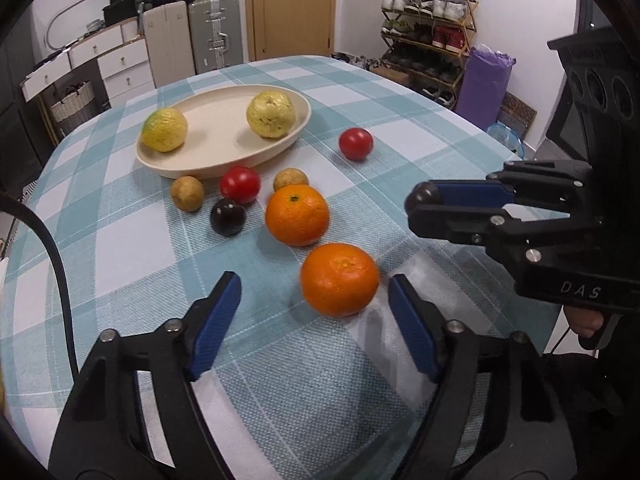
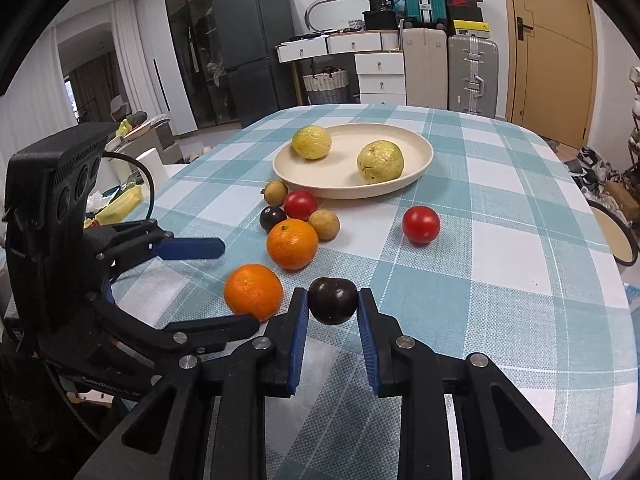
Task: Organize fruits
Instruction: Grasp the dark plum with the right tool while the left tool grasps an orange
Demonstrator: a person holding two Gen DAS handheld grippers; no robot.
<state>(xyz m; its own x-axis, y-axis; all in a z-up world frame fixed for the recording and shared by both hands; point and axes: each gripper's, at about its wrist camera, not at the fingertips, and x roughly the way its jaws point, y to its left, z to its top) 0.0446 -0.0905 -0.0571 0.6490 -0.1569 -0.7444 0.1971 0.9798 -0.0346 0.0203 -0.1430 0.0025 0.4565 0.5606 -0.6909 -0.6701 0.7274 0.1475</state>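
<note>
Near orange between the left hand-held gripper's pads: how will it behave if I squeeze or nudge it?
The near orange looks round, so a nudge likely rolls it on the cloth. Its dimpled skin probably grips the pads well. It seems firm.

Checked tablecloth table (image 1: pixel 400 92), cream plate (image 1: pixel 208 160), oranges (image 1: pixel 339 279), tomatoes (image 1: pixel 355 143)

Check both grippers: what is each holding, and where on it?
Right gripper pinches a dark plum across its sides. Left gripper holds nothing; an orange sits between its open fingers.
</note>
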